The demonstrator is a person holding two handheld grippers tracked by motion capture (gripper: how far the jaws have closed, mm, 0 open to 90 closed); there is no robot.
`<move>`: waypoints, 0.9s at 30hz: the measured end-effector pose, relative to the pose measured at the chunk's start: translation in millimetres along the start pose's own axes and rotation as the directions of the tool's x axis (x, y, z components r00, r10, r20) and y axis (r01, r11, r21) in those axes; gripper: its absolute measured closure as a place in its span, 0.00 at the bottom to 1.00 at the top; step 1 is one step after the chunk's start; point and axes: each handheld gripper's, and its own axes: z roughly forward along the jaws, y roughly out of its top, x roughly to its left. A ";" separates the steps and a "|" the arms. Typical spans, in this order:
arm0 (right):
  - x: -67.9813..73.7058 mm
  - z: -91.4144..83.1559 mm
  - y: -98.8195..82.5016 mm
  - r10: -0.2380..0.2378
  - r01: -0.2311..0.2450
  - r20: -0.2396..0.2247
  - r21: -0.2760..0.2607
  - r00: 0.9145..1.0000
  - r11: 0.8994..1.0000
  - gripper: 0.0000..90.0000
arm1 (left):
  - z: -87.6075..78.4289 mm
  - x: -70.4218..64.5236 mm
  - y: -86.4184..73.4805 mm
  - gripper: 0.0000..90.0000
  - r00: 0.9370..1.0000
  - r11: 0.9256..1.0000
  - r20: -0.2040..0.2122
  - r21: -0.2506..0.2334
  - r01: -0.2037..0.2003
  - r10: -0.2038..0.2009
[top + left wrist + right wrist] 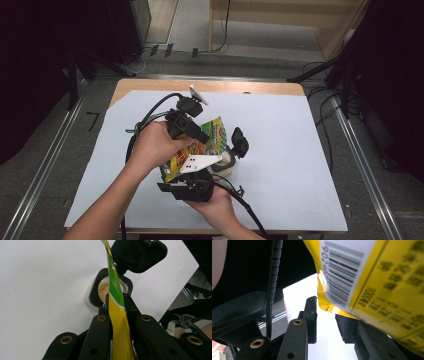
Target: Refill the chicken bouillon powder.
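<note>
My left gripper (116, 300) is shut on a yellow and green pouch (117, 315), which it holds edge-up. In the high view the pouch (212, 135) hangs tilted over a small white jar (224, 165). The jar's black flip lid (240, 141) stands open, and tan powder (103, 290) shows inside just beyond the left jaws. My right gripper (327, 315) stands open below the pouch's barcode side (352, 272). The pouch's bottom corner hangs just above the gap between its jaws and overlaps the right one. In the high view the right gripper (190, 186) sits at the near side under the pouch.
A large white sheet (290, 150) covers the wooden table (210, 86). Metal rails (360, 165) run along both sides, and cables lie on the floor at the back and right. The left gripper's ribbed cable (272, 280) crosses the right gripper view.
</note>
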 end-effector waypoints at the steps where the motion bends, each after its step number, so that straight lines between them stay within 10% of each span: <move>1: -0.1 0.3 -0.1 -0.001 0.001 0.000 -0.002 1.000 1.000 0.81 | 0.1 0.3 0.0 0.96 1.000 1.000 0.009 -0.001 0.003 -0.002; 27: 0.0 3.3 -2.1 -0.024 0.024 0.000 0.021 1.000 0.999 0.84 | 1.6 7.0 0.5 0.95 0.992 0.997 0.108 0.037 0.063 -0.066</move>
